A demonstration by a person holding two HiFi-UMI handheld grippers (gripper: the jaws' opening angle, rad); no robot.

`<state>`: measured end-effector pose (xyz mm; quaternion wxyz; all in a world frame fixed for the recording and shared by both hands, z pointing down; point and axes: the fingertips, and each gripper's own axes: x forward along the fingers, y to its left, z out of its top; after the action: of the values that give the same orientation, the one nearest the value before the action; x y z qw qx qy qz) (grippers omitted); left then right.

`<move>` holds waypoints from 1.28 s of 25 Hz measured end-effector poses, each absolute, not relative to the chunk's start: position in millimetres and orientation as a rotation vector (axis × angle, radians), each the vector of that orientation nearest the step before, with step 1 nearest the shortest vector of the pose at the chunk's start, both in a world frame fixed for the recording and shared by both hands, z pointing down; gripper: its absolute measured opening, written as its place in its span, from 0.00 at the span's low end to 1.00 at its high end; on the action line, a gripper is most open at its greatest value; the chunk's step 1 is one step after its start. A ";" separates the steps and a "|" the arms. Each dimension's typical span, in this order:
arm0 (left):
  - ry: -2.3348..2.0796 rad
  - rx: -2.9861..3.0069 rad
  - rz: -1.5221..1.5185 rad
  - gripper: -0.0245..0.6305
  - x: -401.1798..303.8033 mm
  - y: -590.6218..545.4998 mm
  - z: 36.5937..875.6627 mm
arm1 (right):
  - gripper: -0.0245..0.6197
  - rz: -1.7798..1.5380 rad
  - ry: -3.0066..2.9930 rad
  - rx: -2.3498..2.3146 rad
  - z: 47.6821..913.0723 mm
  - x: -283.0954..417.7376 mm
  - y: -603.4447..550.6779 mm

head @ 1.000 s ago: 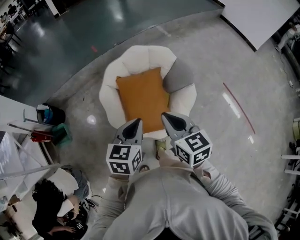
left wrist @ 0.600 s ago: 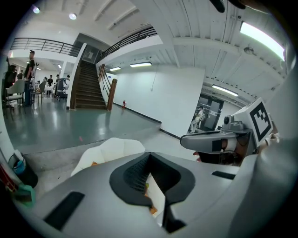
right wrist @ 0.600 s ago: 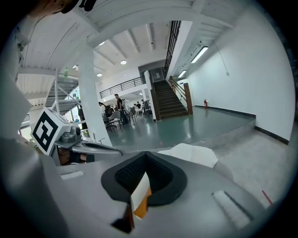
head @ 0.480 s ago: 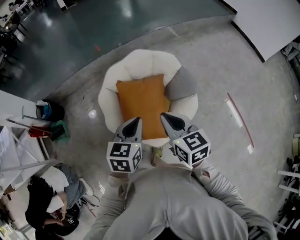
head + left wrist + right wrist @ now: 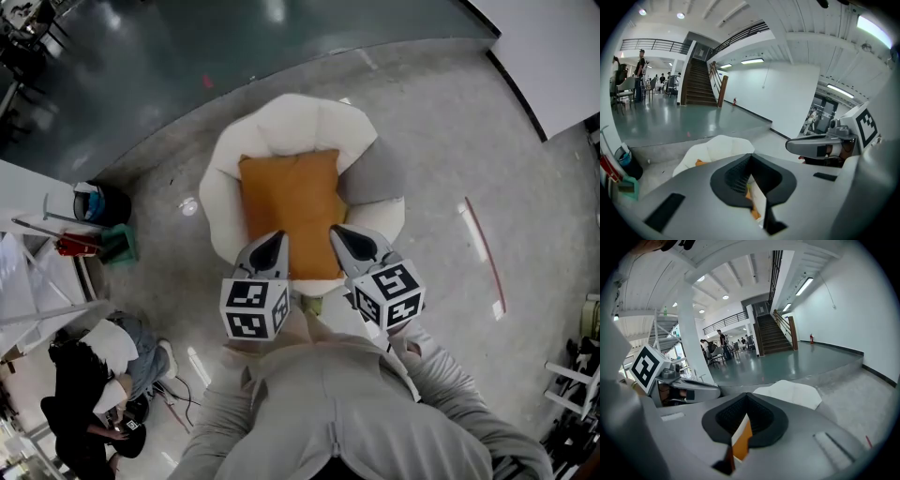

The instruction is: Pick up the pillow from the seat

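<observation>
Pillow: we see the orange pillow [image 5: 286, 202] lying flat in the middle of the white seat [image 5: 221, 178], a grey cushion [image 5: 373, 173] at its right edge | Left gripper [image 5: 276, 242]: jaws pressed together, empty, over the seat's front edge | Right gripper [image 5: 337, 232]: jaws pressed together, empty, just beside ours on the left

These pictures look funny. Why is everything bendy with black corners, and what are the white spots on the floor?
Gripper views: a wide lens bends the wall and blacks out the corners. Head view: the spots are lamp glare on the shiny floor; the pillow looks sharp.
</observation>
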<state>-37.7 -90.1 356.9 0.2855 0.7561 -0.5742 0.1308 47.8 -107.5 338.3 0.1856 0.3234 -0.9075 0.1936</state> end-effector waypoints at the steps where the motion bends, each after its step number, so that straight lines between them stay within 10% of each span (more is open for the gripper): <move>1: -1.540 2.010 0.353 0.04 -39.4 -91.3 360.4 | 0.04 0.556 -2.550 0.913 342.4 48.5 -110.4; 28: -1.494 1.713 0.480 0.04 -132.5 -141.8 658.2 | 0.14 0.820 -2.237 0.882 639.7 47.5 -176.1; 32: -1.404 1.668 0.485 0.34 -136.2 -133.1 707.6 | 0.26 0.877 -2.172 0.839 685.5 53.9 -175.3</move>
<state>-136.2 -133.1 707.6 0.4387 0.6711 -0.5648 0.1951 53.9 -175.3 685.5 0.3208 0.3195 -0.8268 0.3339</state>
